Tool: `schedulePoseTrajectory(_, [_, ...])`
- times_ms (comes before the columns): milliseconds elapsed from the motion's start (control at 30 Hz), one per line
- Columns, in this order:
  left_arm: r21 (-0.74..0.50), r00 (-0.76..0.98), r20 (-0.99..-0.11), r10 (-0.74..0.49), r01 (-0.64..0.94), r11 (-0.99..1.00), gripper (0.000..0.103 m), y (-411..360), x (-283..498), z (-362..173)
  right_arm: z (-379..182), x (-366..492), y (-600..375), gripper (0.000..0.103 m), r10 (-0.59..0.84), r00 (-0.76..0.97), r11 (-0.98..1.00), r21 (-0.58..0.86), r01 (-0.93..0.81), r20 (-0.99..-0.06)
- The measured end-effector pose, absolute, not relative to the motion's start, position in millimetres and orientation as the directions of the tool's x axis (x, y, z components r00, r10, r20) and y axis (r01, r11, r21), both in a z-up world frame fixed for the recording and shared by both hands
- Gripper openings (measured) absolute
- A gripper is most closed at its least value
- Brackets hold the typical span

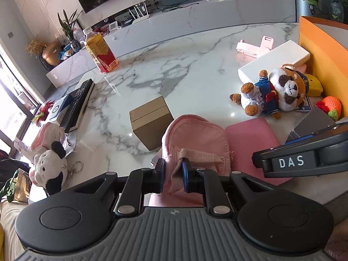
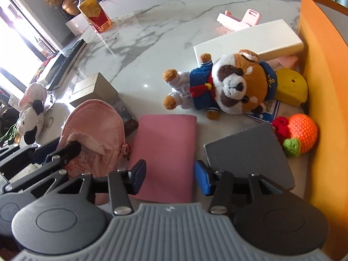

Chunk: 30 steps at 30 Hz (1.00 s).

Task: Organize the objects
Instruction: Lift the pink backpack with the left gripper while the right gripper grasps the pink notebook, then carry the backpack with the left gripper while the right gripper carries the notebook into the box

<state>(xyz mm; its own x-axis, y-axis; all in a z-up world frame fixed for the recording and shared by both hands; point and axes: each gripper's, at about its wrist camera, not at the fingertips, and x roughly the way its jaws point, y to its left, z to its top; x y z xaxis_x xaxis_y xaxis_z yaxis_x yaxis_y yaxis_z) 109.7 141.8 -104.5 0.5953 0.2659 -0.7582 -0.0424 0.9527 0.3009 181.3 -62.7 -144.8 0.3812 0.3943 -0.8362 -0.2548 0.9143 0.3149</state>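
My left gripper (image 1: 175,175) is shut on the flap of a small pink backpack (image 1: 195,137), near the table's front edge; the backpack also shows in the right wrist view (image 2: 93,126). My right gripper (image 2: 168,179) is open, its fingers on either side of the near end of a pink notebook (image 2: 165,150), which lies flat. A plush dog in a blue sailor suit (image 2: 228,87) lies on its back beyond the notebook. A grey box (image 2: 248,152) sits right of the notebook.
An orange bin wall (image 2: 322,108) stands at the right, with a crochet orange (image 2: 302,134), yellow object (image 2: 291,87) and white box (image 2: 250,41) beside it. A cardboard box (image 1: 150,121), juice bottle (image 1: 100,52), remote (image 1: 78,104) and cow plush (image 1: 47,163) lie left on the marble table (image 1: 174,65).
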Motion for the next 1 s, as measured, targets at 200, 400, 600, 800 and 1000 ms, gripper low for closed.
schedulePoseTrajectory(200, [0.236, 0.578, -0.784, 0.227, -0.06, 0.97, 0.019, 150.8, 113.3, -110.5, -155.3, 189.5, -65.2, 0.043, 0.451, 0.369, 0.892, 0.394, -0.222, -0.813])
schedulePoseTrajectory(400, [0.212, 0.575, -0.788, 0.217, -0.078, 0.974, 0.019, 150.9, 112.0, -109.6, -136.8, 186.6, -73.6, 0.02, 0.493, 0.401, 0.87, 0.439, -0.225, -0.772])
schedulePoseTrajectory(600, [0.216, 0.564, -0.791, 0.237, -0.106, 0.971, 0.019, 154.1, 108.8, -109.2, -118.5, 183.5, -68.5, 0.018, 0.561, 0.412, 0.828, 0.495, -0.265, -0.718])
schedulePoseTrajectory(800, [0.2, 0.562, -0.791, 0.243, -0.138, 0.97, 0.018, 161.7, 105.5, -107.9, -114.1, 200.5, -50.3, 0.026, 0.599, 0.399, 0.801, 0.51, -0.314, -0.694])
schedulePoseTrajectory(1000, [0.17, 0.551, -0.798, 0.244, -0.183, 0.968, 0.018, 173.0, 101.8, -107.6, -110.1, 222.9, -35.8, 0.025, 0.674, 0.312, 0.737, 0.574, -0.357, -0.67])
